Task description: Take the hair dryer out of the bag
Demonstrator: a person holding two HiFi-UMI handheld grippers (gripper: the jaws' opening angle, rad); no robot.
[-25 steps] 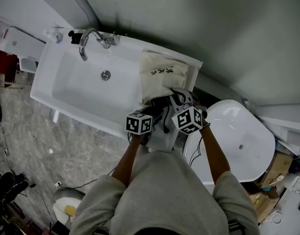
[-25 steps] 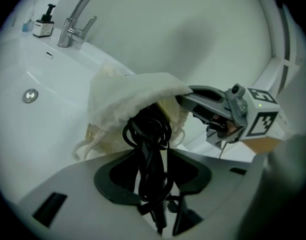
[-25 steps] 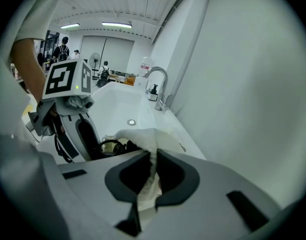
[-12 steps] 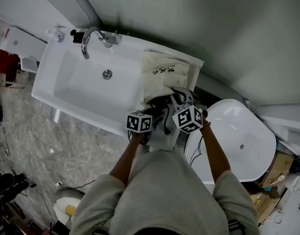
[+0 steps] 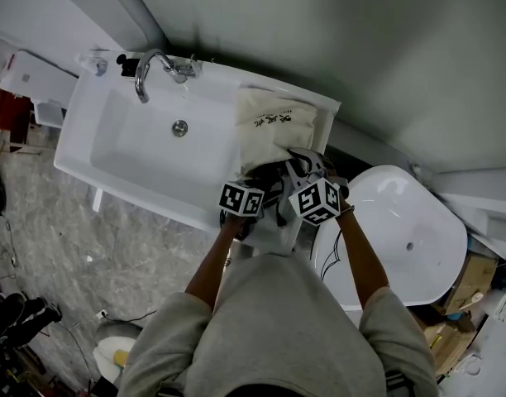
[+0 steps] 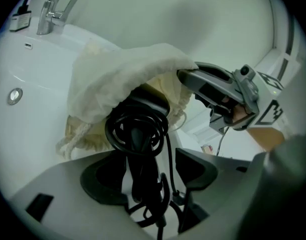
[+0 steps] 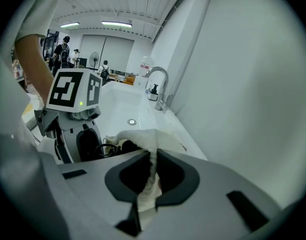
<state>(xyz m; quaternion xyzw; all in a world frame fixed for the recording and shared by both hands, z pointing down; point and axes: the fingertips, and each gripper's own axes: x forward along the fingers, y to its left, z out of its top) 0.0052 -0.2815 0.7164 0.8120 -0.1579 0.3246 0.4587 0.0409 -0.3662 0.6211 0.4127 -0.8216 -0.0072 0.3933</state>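
Observation:
A cream drawstring bag lies on the counter right of the sink, mouth toward me. The black hair dryer, its cord wound round the handle, sticks out of the bag's mouth. My left gripper has just been opening; the dryer's handle and cord stand between its jaws with a gap on the right side. In the head view the left gripper is at the bag's mouth. My right gripper is shut on the bag's upper cloth edge, holding it lifted; it also shows as the right gripper above the dryer.
The white sink basin with a chrome faucet lies left of the bag. A white oval bowl stands to the right. A grey wall runs behind. Stone floor lies below the counter's front edge.
The left gripper's cube has shifted slightly up and right toward the bag and tilted. The right gripper and the bag have stayed put.

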